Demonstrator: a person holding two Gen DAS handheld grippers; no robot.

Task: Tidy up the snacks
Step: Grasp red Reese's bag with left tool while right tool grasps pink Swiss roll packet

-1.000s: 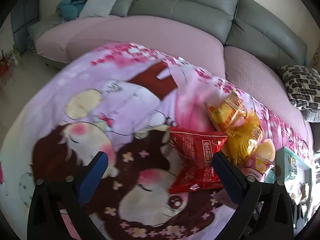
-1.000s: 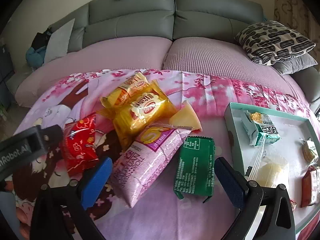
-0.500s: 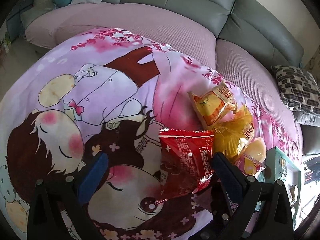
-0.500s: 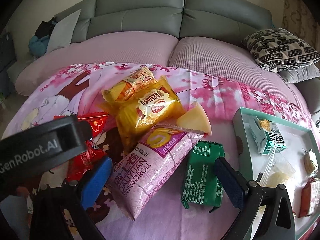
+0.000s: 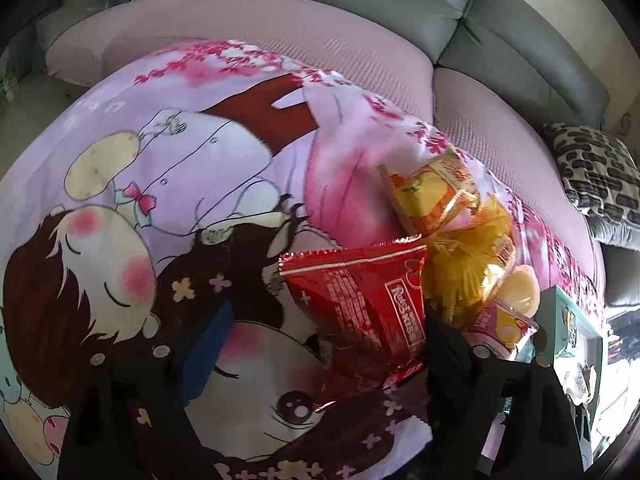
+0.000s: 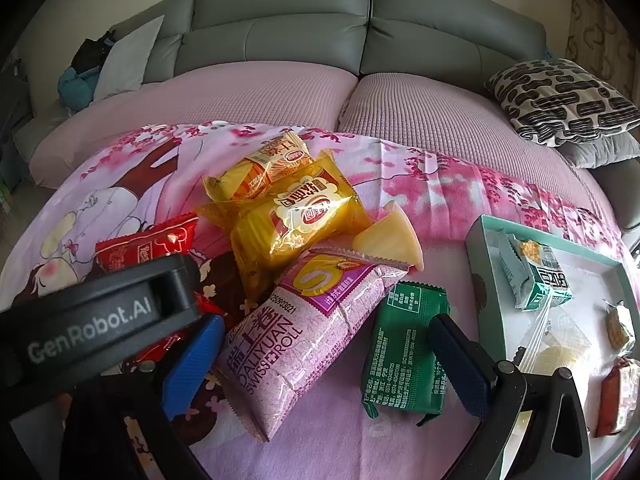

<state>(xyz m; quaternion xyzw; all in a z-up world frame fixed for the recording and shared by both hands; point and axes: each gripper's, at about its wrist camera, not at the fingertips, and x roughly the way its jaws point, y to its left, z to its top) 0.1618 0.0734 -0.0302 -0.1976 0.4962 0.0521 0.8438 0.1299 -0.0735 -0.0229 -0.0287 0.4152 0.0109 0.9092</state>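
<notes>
Closing our left gripper fingers around the red packet, not pinching yet.
Packet lies on the blanket, left of the yellow bag; our right gripper fingers spread over the pink roll pack, tray right of it.

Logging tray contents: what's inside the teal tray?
In the teal tray: a green-white carton, a clear wrapped piece, a small snack and a red packet. The right jaw hides its near corner.
</notes>
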